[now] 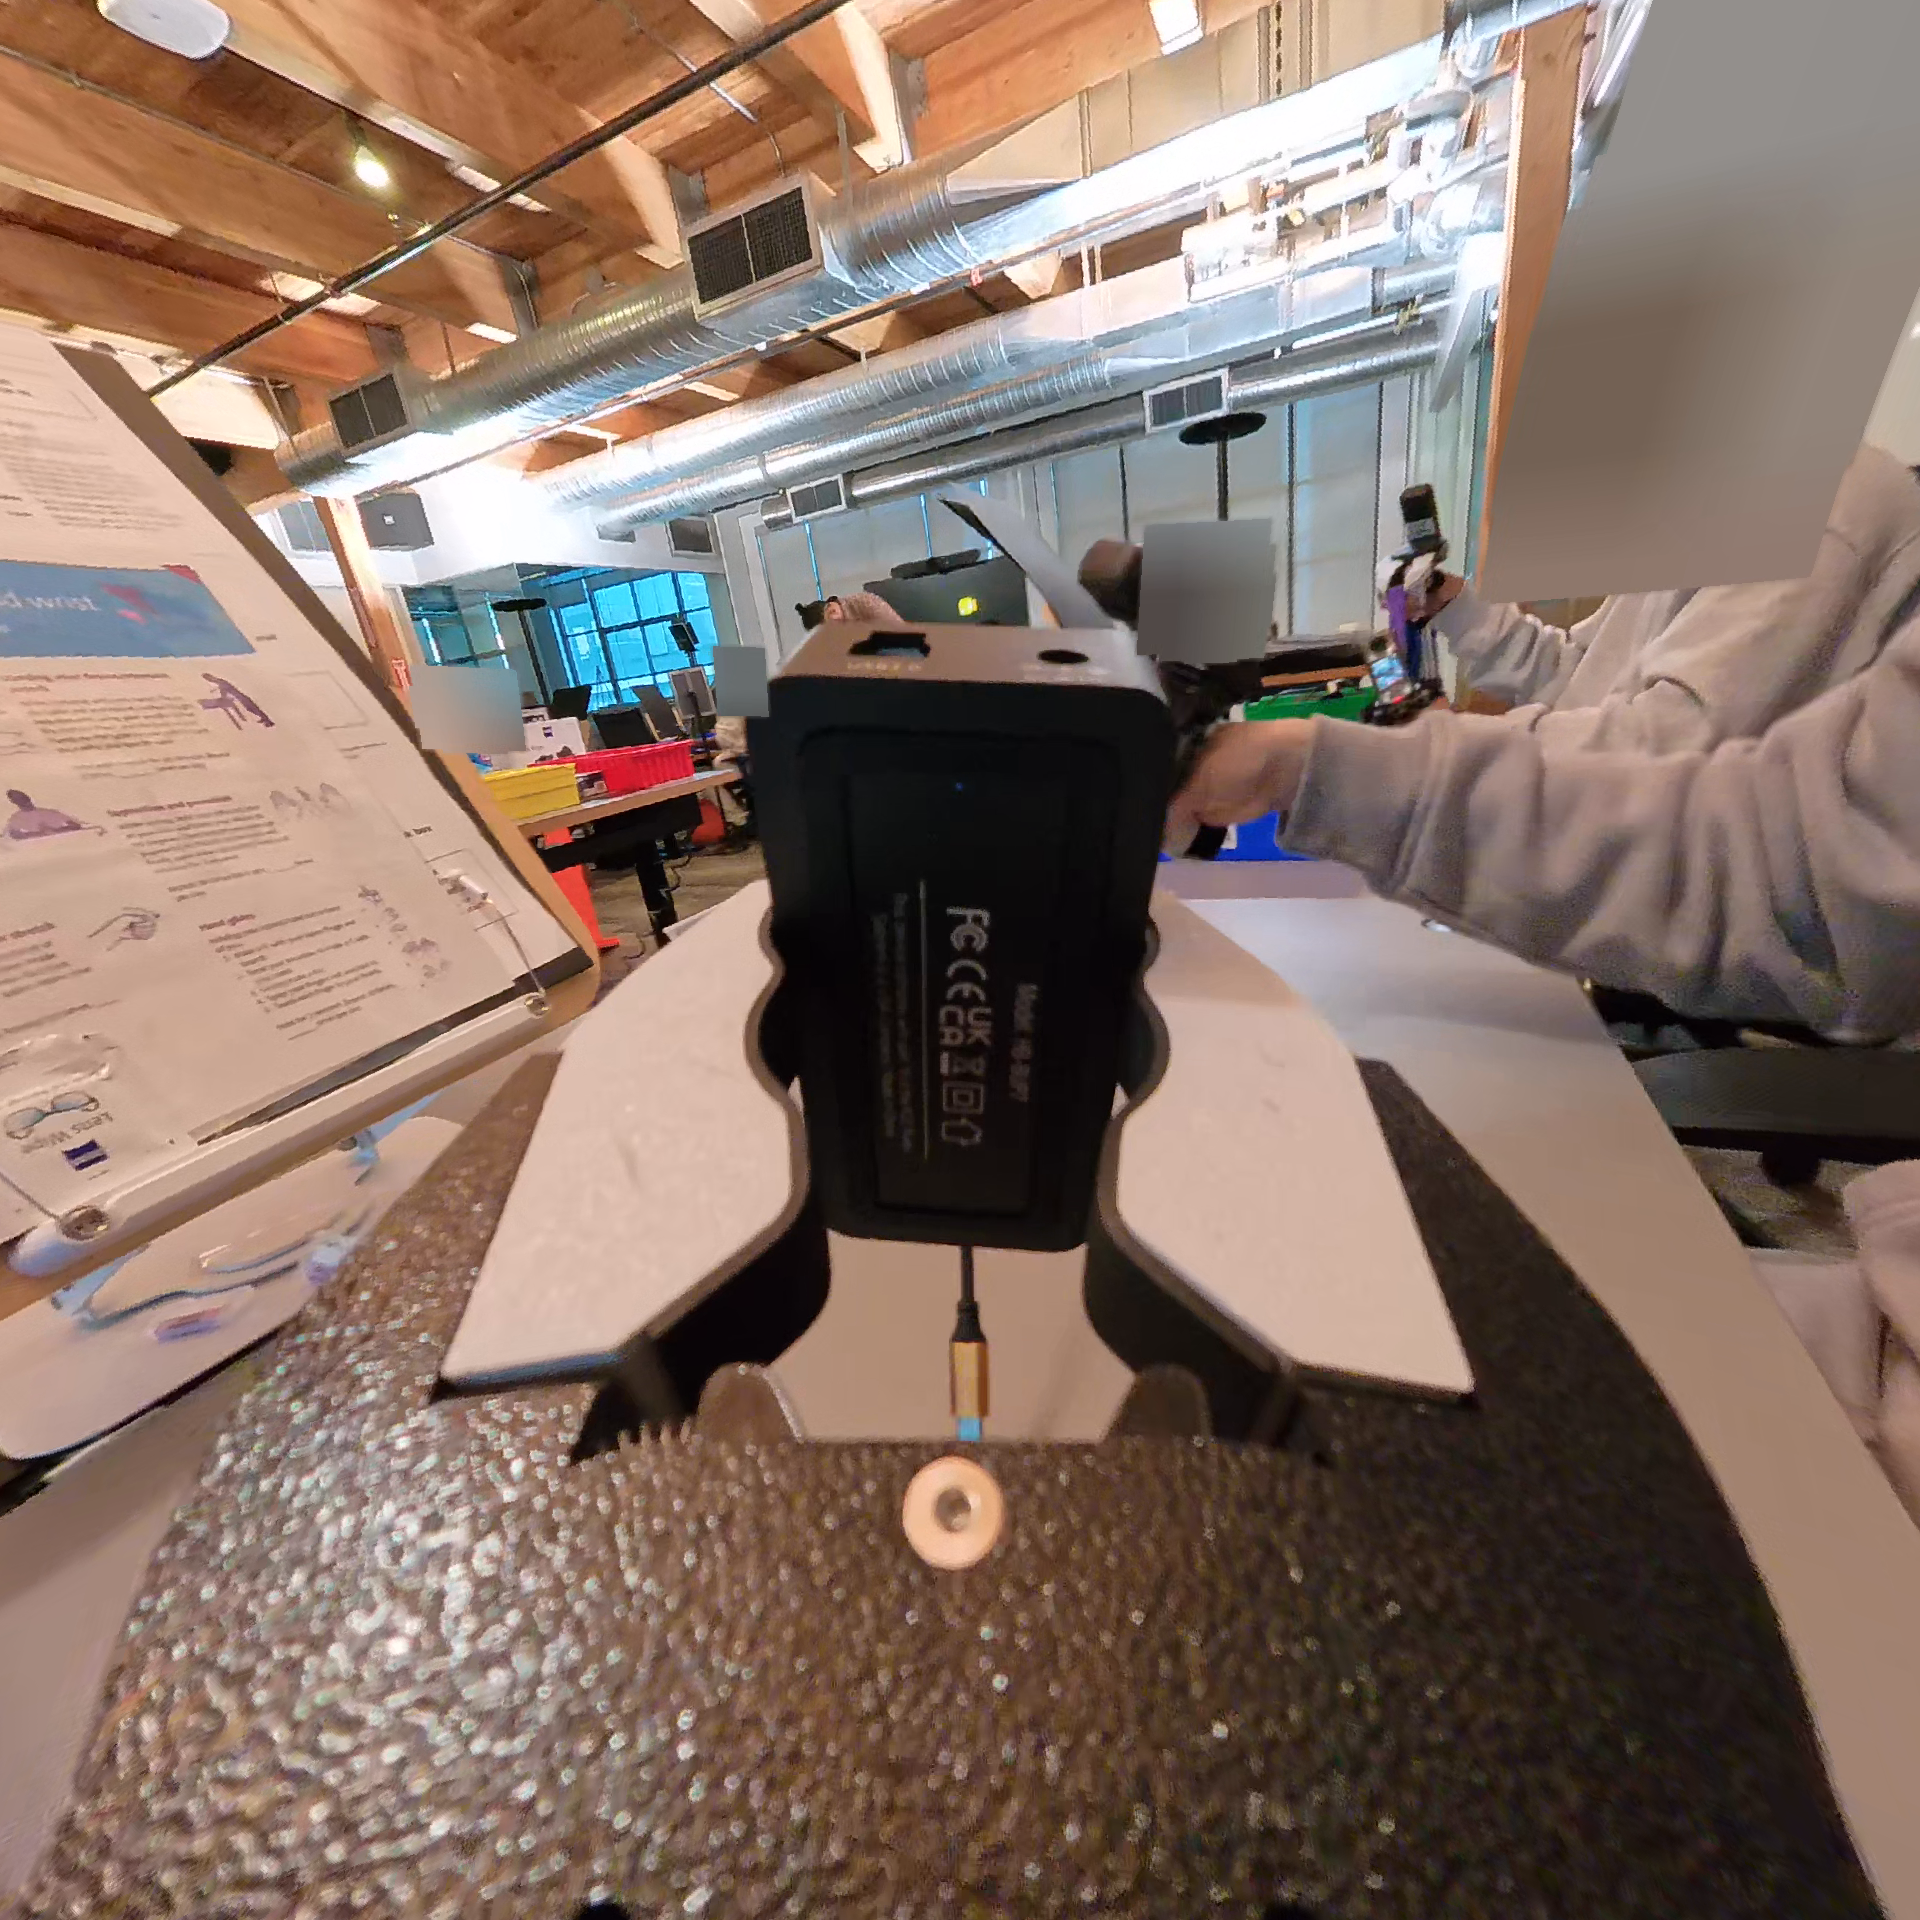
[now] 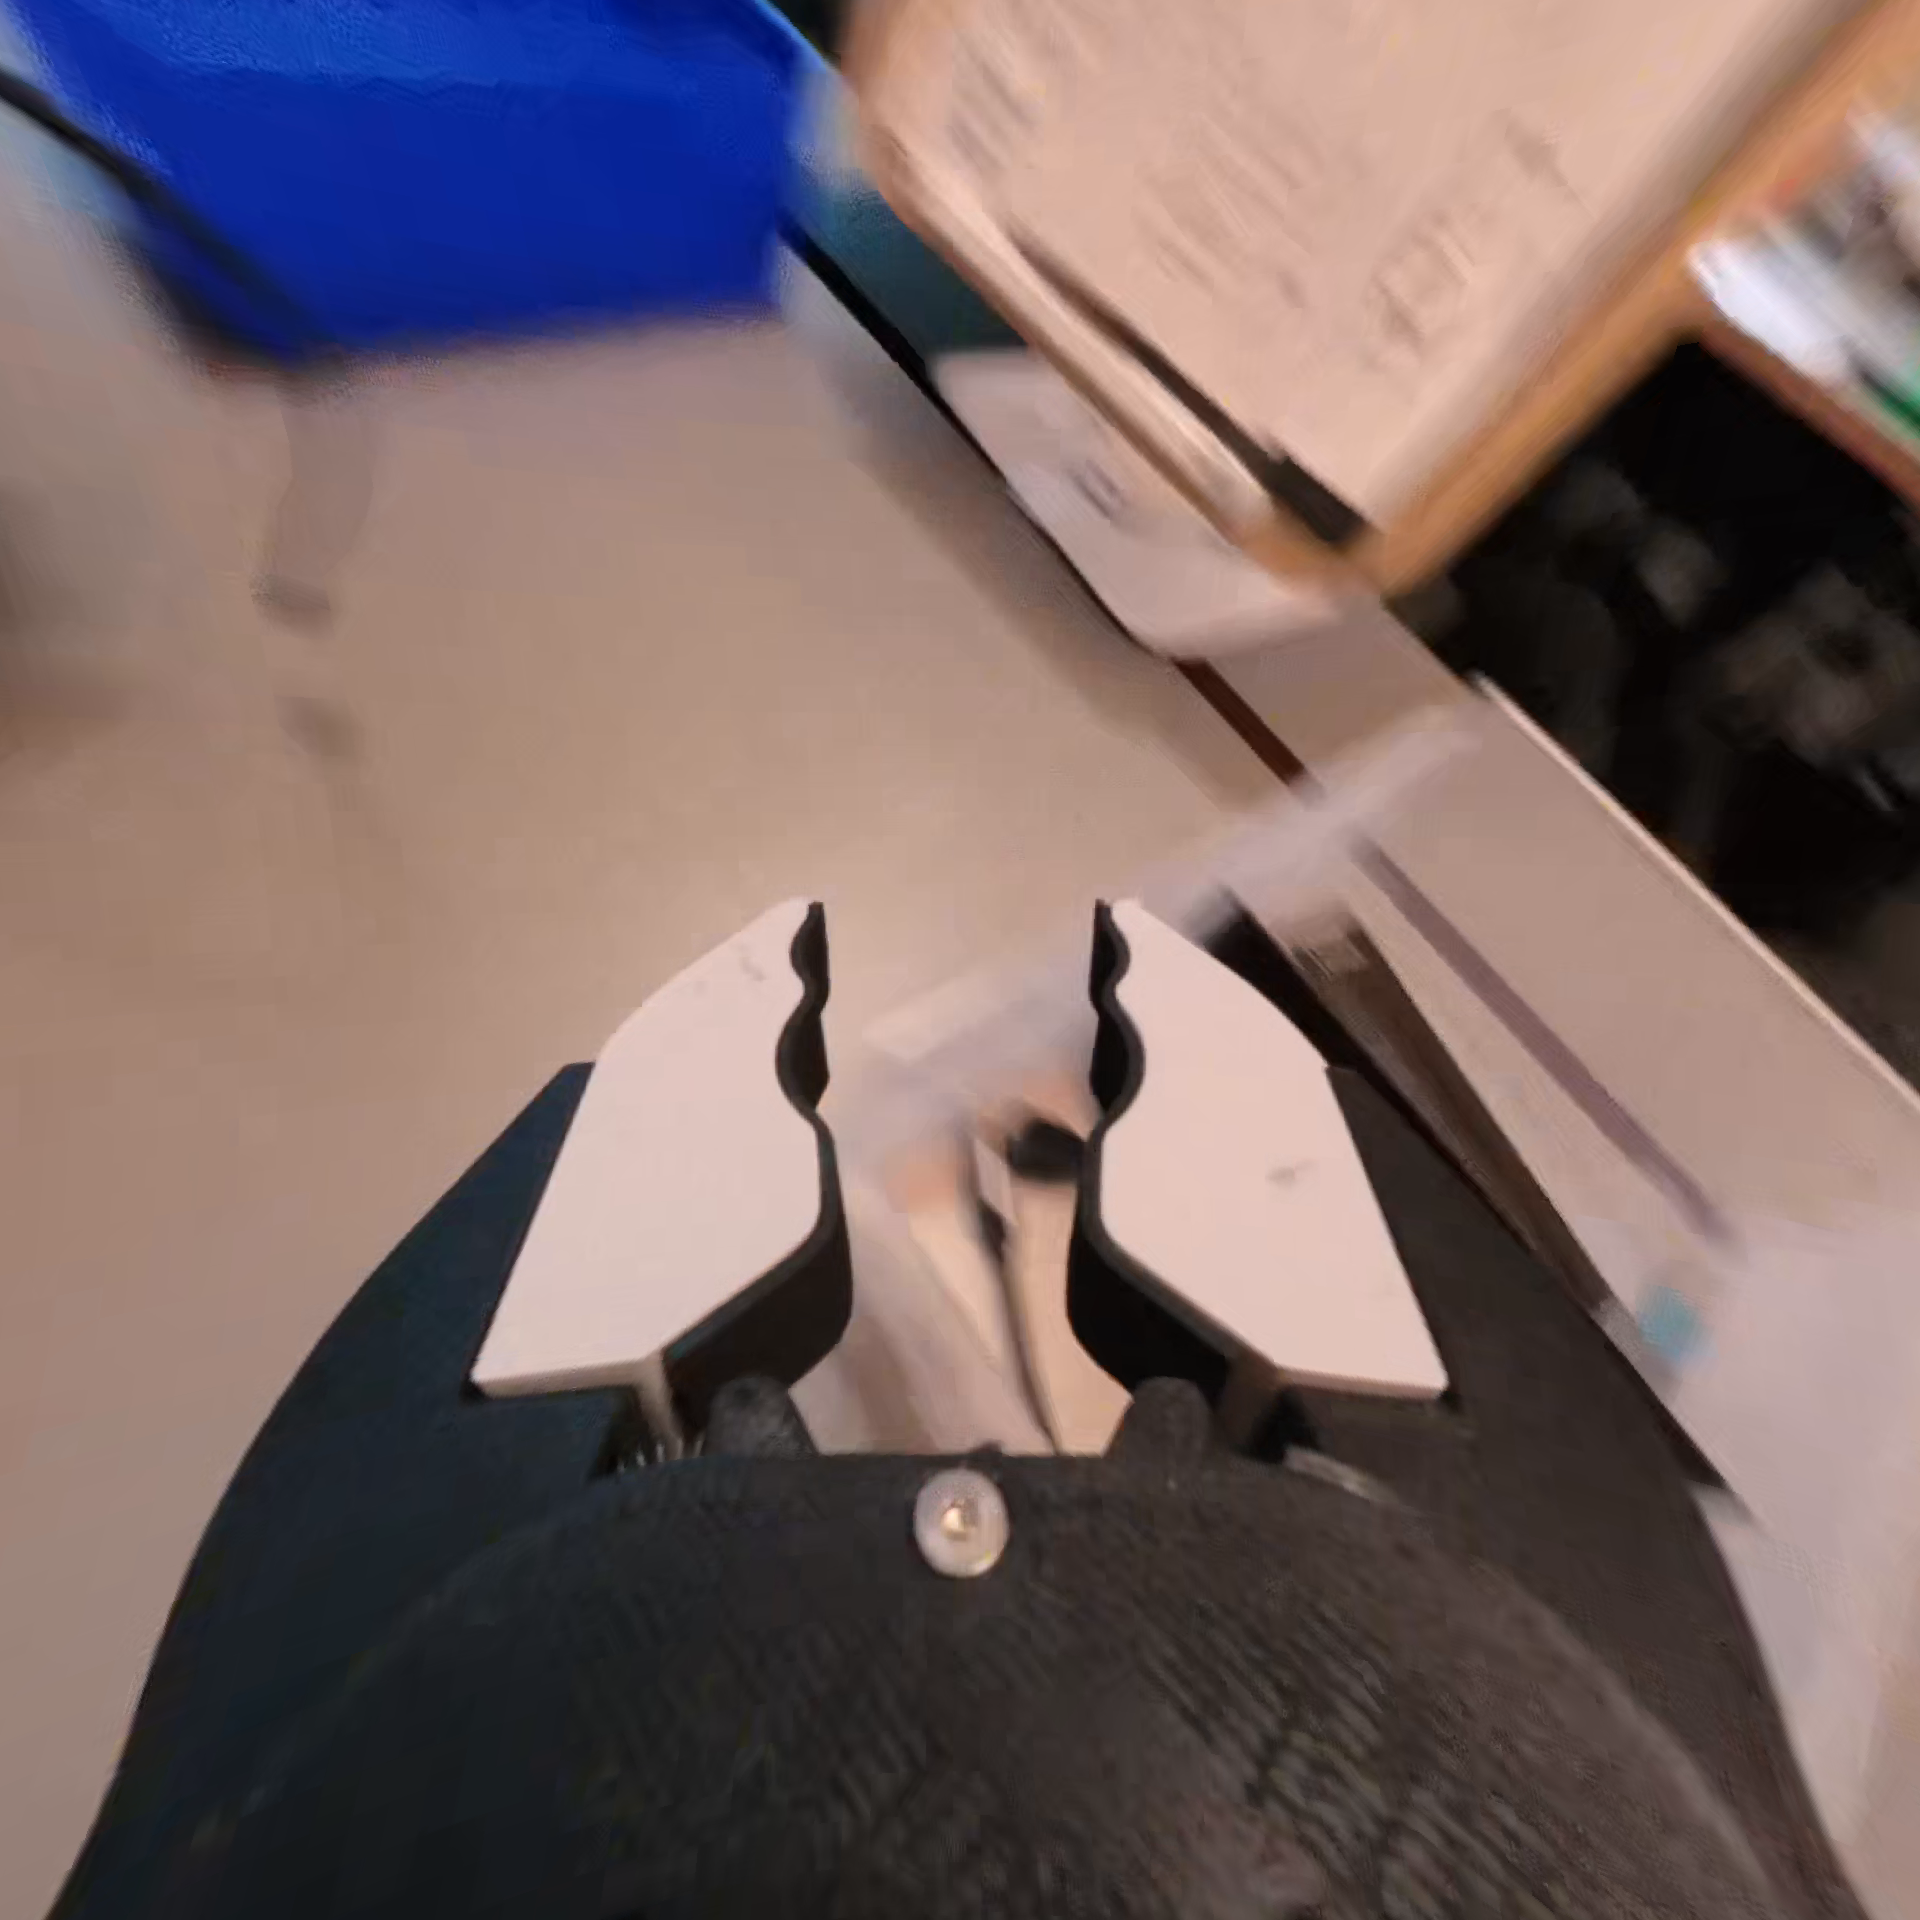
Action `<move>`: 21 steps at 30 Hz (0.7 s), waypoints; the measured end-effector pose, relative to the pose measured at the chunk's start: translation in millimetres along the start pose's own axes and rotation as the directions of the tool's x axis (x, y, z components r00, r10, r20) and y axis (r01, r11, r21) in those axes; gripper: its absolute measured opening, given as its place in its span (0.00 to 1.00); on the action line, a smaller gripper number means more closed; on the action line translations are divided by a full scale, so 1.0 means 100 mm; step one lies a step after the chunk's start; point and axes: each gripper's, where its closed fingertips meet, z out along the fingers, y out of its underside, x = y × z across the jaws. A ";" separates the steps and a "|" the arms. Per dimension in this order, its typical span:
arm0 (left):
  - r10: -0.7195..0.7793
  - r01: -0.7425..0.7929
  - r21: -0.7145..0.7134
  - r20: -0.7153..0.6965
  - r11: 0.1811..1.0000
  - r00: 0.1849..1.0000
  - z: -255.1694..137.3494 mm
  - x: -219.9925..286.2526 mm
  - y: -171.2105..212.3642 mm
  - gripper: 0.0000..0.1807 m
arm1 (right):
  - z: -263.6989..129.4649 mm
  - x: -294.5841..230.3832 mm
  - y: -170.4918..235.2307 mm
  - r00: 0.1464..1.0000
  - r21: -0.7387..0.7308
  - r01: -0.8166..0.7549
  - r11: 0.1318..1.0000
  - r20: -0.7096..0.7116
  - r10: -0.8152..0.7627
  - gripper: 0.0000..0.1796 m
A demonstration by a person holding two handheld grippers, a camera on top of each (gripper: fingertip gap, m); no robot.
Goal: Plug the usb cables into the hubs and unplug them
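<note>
USB hub [image 1: 961, 935], a black box-shaped unit with rounded corners and pale printed markings on its face, is seen clamped upright between the two white-faced, black-edged fingers [image 1: 644, 1122] of the left gripper [image 1: 961, 997], lifted above the pale grey worktop [image 1: 1455, 1039]. Two ports are visible on the hub's upper end. From its lower end a thin black cable [image 1: 967, 1283] hangs down, ending in a gold-coloured metal plug [image 1: 969, 1387] whose tip glows blue. A laminated white instruction sheet [image 1: 208, 831] on a slanted wooden stand is propped at the worktop's left edge. A person's grey sleeve [image 1: 1558, 821] reaches in from the right side, beyond the hub. In the heavily blurred right wrist view, the right gripper [image 2: 961, 997] is held over the worktop [image 2: 571, 675] near its right edge, its fingers [image 2: 707, 1164] parted by a moderate gap; a blurred whitish object [image 2: 966, 1049] lies in that gap, but whether it is gripped cannot be told. A blue plastic bin [image 2: 436, 156] sits at the worktop's far left corner.
</note>
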 end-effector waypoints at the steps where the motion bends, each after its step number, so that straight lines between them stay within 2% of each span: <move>1: -0.013 0.013 0.003 -0.011 1.000 1.000 0.01 0.01 0.02 0.33 | 0.03 -0.34 -0.23 0.996 0.095 0.028 0.995 0.076 -0.035 0.29; 4: -0.016 0.015 -0.021 -0.042 1.000 0.999 0.06 0.07 0.10 0.33 | 0.06 -1.15 -0.84 0.973 0.303 0.089 0.949 0.179 -0.149 0.28; 7: -0.017 0.012 -0.062 -0.083 0.998 0.996 0.13 0.16 0.18 0.33 | 0.16 -1.78 -1.13 0.929 0.363 0.150 0.920 0.265 -0.257 0.25; 10: -0.027 0.012 -0.110 -0.131 0.994 0.991 0.20 0.27 0.25 0.33 | 0.38 -2.02 -1.15 0.911 0.314 0.214 0.925 0.278 -0.305 0.21; 15: -0.019 -0.011 -0.165 -0.182 0.986 0.983 0.25 0.40 0.34 0.33 | 0.48 -2.24 -1.07 0.878 0.295 0.180 0.938 0.382 -0.289 0.10; 21: -0.014 -0.017 -0.158 -0.193 0.987 0.981 0.28 0.42 0.39 0.33 | 0.50 -2.25 -0.99 0.880 0.265 0.138 0.954 0.409 -0.241 0.10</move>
